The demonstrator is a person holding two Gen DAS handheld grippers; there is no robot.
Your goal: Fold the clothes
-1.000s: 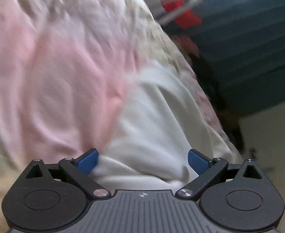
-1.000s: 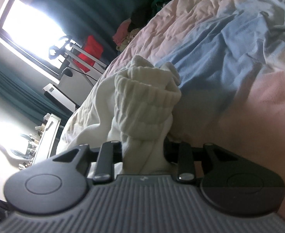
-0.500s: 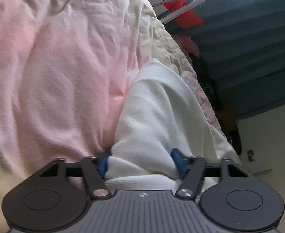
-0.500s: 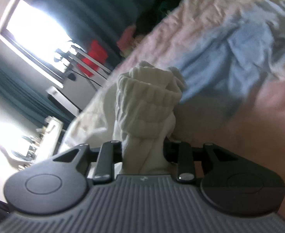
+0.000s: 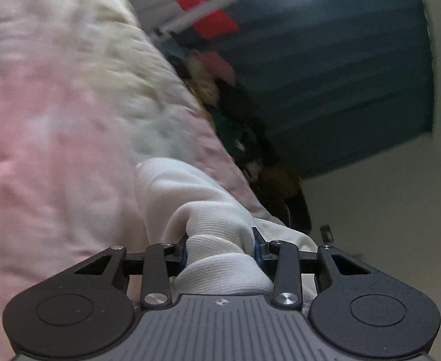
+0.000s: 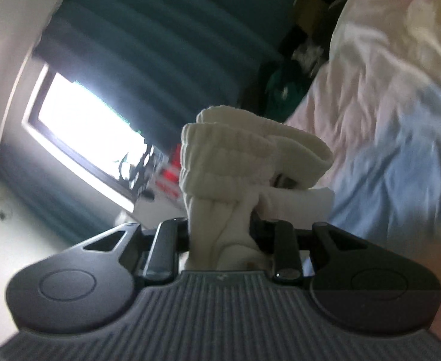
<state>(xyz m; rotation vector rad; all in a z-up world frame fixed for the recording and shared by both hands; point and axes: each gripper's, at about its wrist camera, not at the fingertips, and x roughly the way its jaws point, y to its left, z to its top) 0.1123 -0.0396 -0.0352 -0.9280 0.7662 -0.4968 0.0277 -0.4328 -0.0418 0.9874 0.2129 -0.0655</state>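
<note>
Left gripper (image 5: 220, 248) pinched on a bunched fold of the white garment (image 5: 211, 228), blue fingertips (image 5: 257, 248) nearly buried in the ribbed cloth. Right gripper (image 6: 218, 236) clamped on the same cream knit (image 6: 220, 162), ribbed cuff standing above the black fingers (image 6: 163, 249), clear of the pastel duvet (image 6: 385, 120). Beyond the duvet's far edge, open air up to the teal curtain (image 5: 325, 75); duvet (image 5: 55, 120) close against the left gripper's side. Dark heap of clothes (image 5: 235, 129) at the duvet's edge, too blurred to sort. Bright window (image 6: 85, 126) washed out; red item (image 5: 211, 21) near the curtain indistinct. Rest of the garment cut off behind both gripper bodies.
</note>
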